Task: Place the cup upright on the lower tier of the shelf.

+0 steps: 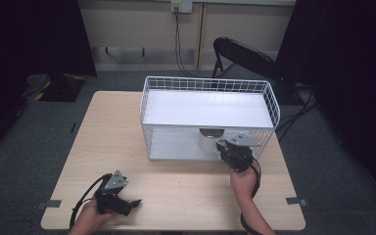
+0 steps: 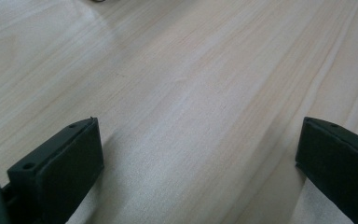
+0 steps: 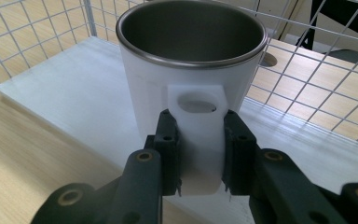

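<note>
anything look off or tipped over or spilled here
Nothing stands out. The white cup stands upright and empty on the lower shelf of the wire rack, with the right gripper shut on its handle. The left gripper is open low over the bare wooden table. No spill or damage is visible.

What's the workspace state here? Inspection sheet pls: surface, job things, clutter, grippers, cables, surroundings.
Surface: light wood table, bare in front of the rack.
Job things: white wire rack with two shelves at the far side; white mug with steel lining, upright on the lower shelf at its open front.
Clutter: nothing seen.
Grippers: right gripper shut on the mug's handle; left gripper open, low over the near left of the table, holding nothing.
Cables: one trails from each gripper; a wall cable drops from a socket behind.
Surroundings: grey carpet, black folding chair behind the rack, dark curtains at both sides.
</note>
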The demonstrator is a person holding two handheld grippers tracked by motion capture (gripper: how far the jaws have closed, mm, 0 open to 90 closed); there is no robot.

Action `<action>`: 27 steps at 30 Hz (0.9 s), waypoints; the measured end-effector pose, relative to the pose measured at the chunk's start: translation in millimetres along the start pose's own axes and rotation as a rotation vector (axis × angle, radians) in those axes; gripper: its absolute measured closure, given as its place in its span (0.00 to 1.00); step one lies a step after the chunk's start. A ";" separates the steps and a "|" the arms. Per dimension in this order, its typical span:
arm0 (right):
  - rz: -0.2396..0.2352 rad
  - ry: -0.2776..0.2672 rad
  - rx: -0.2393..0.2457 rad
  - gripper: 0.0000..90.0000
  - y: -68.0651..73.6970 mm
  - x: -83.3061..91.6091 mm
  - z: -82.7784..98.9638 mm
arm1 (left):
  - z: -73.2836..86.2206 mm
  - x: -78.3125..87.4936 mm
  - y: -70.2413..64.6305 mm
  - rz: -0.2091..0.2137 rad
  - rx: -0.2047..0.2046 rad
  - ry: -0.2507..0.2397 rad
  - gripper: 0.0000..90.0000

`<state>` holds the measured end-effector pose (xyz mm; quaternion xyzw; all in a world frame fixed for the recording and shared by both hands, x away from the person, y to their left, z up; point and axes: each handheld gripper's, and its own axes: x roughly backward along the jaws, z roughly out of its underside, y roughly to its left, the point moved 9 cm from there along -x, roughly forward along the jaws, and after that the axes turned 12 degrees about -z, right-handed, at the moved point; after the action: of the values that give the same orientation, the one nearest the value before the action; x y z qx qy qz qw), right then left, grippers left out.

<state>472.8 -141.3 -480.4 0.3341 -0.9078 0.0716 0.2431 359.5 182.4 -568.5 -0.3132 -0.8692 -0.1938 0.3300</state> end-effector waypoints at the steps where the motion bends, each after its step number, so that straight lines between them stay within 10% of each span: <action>1: 0.001 -0.003 -0.005 0.80 -0.4 -0.3 -0.1 | 0.0 0.1 0.0 0.001 0.000 0.001 0.00; 27: 0.024 -0.035 -0.027 0.80 -2.6 -14.9 -1.3 | 0.1 0.1 0.0 0.000 0.001 0.001 0.00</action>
<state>484.8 -134.3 -486.6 0.3210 -0.9168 0.0561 0.2308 359.3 182.5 -568.5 -0.3129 -0.8690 -0.1937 0.3308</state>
